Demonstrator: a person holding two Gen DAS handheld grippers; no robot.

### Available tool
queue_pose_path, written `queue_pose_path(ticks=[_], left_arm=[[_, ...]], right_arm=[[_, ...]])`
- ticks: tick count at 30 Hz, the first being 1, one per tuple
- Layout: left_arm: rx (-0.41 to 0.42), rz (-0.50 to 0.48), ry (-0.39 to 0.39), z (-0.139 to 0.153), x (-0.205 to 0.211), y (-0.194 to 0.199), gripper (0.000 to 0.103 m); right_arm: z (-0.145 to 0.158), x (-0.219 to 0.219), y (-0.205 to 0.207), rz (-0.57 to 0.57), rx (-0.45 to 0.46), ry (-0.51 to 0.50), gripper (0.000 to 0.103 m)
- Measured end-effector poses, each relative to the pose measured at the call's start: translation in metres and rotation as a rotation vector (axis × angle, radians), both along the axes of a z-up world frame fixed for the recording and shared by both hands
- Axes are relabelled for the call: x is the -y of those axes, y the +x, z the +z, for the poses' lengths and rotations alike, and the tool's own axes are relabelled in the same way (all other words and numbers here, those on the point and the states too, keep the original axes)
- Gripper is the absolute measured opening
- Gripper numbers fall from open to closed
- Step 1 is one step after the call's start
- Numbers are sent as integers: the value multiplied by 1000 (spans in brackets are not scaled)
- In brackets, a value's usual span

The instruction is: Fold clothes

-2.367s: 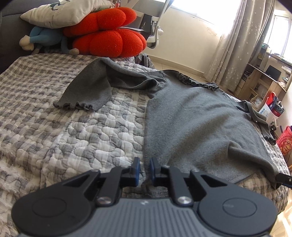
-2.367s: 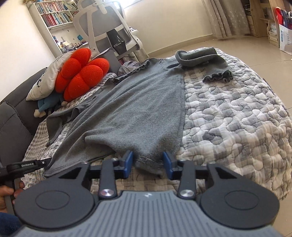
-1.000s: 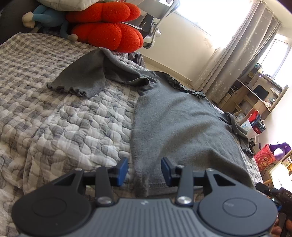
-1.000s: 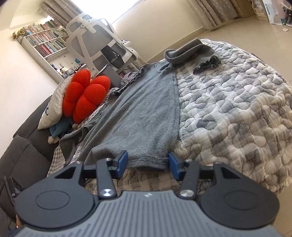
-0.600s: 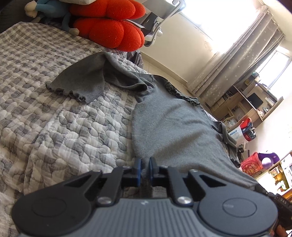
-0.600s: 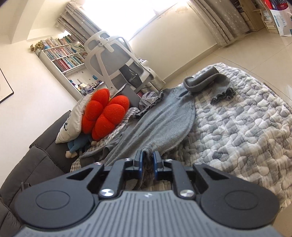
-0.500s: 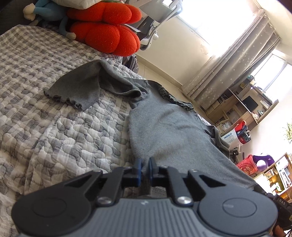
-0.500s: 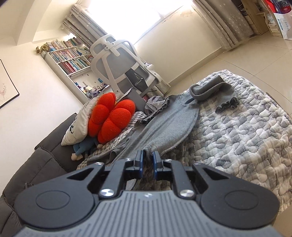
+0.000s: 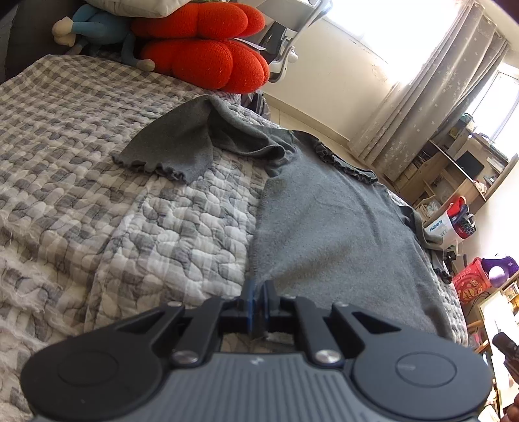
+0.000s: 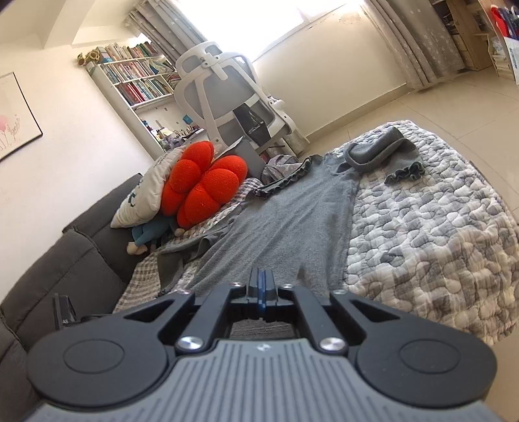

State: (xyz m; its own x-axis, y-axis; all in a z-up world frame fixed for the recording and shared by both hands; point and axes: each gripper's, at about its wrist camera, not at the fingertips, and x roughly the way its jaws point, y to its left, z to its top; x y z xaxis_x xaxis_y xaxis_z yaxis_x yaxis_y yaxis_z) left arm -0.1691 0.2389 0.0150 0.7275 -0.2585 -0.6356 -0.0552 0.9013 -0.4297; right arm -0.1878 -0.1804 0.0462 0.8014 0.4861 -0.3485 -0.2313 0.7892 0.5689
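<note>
A grey long-sleeved top (image 9: 331, 224) (image 10: 292, 227) with ruffled cuffs and collar lies spread on a quilted grey-and-white bedspread (image 9: 162, 224) (image 10: 431, 240). My left gripper (image 9: 258, 293) is shut on the near hem at its left corner. My right gripper (image 10: 261, 285) is shut on the hem at the other corner, and the fabric rises a little from the quilt toward its jaws. One sleeve (image 9: 168, 149) lies folded out to the left in the left wrist view. The other sleeve (image 10: 386, 155) lies bunched at the far right of the bed in the right wrist view.
A red flower-shaped cushion (image 9: 207, 58) (image 10: 201, 185), a white pillow (image 10: 146, 194) and a blue soft toy (image 9: 97, 31) sit at the head of the bed. A white office chair (image 10: 227, 97) and bookshelves (image 10: 139, 84) stand behind. A dark sofa (image 10: 65, 269) borders the bed.
Both grippers closed from open onto the hem of the top. The right gripper has risen, lifting its corner of the hem off the quilt.
</note>
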Motion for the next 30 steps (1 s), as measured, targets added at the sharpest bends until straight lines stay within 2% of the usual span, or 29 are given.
queue_pose_path(ticks=[1, 4, 9, 13, 16, 19, 21, 26, 27, 30], left_arm=[[-2, 4, -5, 0, -1, -1, 6], [-4, 20, -16, 0, -5, -1, 7], [-10, 58, 17, 1, -12, 4, 7], [-20, 94, 26, 2, -23, 13, 7], [-21, 108, 52, 2, -29, 22, 11], [-21, 124, 77, 4, -36, 34, 16], [-17, 138, 98, 8, -40, 43, 23], [20, 155, 191, 19, -44, 71, 34], [30, 147, 216, 21, -44, 78, 42], [34, 161, 328, 20, -44, 99, 55]], right_arm=[[1, -3, 3, -9, -5, -46, 2], [-14, 2, 19, -48, -83, -69, 13], [-35, 9, 33, -79, -126, -52, 13], [-41, 11, 43, -83, -142, -44, 13], [-39, 11, 51, -73, -136, -51, 13], [-34, 7, 62, -62, -120, -98, 13], [-30, 5, 72, -59, -105, -131, 13], [-24, 1, 106, -63, -67, -206, 16], [-24, 0, 112, -64, -64, -218, 21], [-26, 3, 134, -81, -44, -252, 59]])
